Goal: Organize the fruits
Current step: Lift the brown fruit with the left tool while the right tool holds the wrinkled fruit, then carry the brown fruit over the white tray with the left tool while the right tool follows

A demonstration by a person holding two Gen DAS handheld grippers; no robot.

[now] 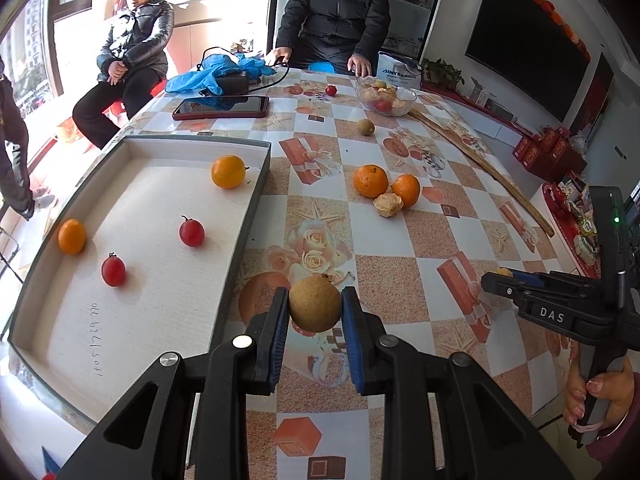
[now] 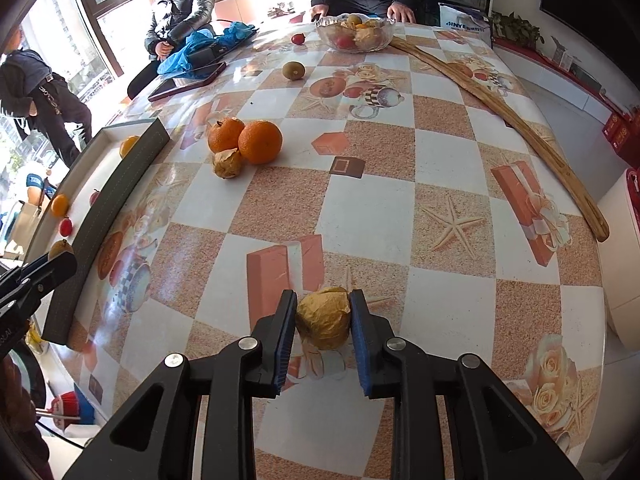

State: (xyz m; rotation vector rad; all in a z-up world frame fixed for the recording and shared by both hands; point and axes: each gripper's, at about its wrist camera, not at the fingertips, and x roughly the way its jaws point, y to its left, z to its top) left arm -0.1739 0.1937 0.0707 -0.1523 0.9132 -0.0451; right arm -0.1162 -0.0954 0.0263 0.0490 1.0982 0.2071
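Roughly halfway — four fruits in tray (image 1: 256, 196) left of L gripper (image 1: 315, 308), clamped on brown fruit (image 1: 315, 303); R gripper (image 2: 323, 316) clamps husked fruit (image 2: 323, 318); oranges (image 1: 370, 181) ahead remain.

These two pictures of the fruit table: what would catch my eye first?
Probably the black fingers up front in each view: the left gripper clamps a round brown fruit, and the right gripper clamps a papery husked fruit on the tablecloth. Next comes the shallow tray on the left of the table, holding two oranges and two small red fruits. Far back stands a glass bowl of mixed fruit.
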